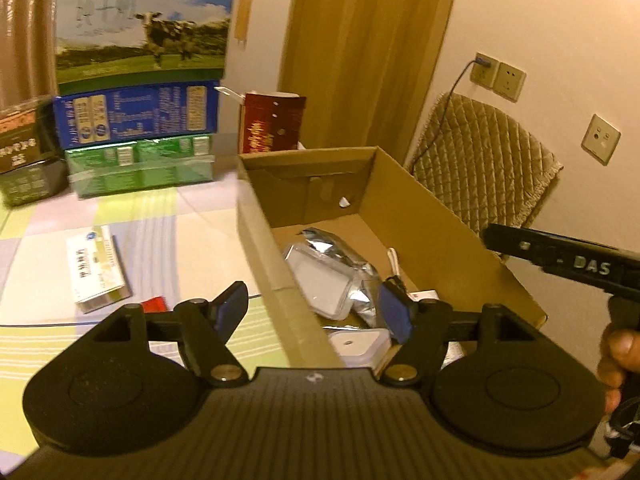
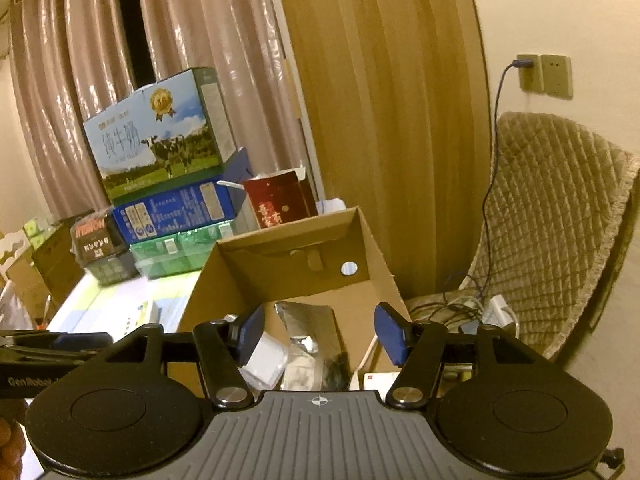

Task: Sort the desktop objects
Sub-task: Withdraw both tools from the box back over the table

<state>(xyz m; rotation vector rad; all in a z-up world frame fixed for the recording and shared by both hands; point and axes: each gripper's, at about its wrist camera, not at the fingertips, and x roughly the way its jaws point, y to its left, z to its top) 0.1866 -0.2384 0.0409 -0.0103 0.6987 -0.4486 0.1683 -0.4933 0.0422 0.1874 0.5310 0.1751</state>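
Left gripper [image 1: 316, 312]: your jaws stand wide apart and empty, straddling the near-left wall of the cardboard box [image 1: 436, 216].
Right gripper [image 2: 320, 336]: yours too spreads wide, gripping nothing, above the box's open top.
Box contents: silver foil pouch [image 1: 344, 256], white case [image 1: 320, 280].
Outside the box, left: small white booklet [image 1: 98, 268] on the tablecloth [image 1: 180, 220].

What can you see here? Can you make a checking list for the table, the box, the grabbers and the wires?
Surface: table under a pastel checked cloth.
Job's things: open cardboard box holding a foil pouch and white cases; white booklet still outside.
Clutter: milk cartons stacked behind.
Grippers: left gripper open, empty; right gripper open, empty.
Cables: blue cable plugged into the wall socket.
Surroundings: curtains, quilted chair.
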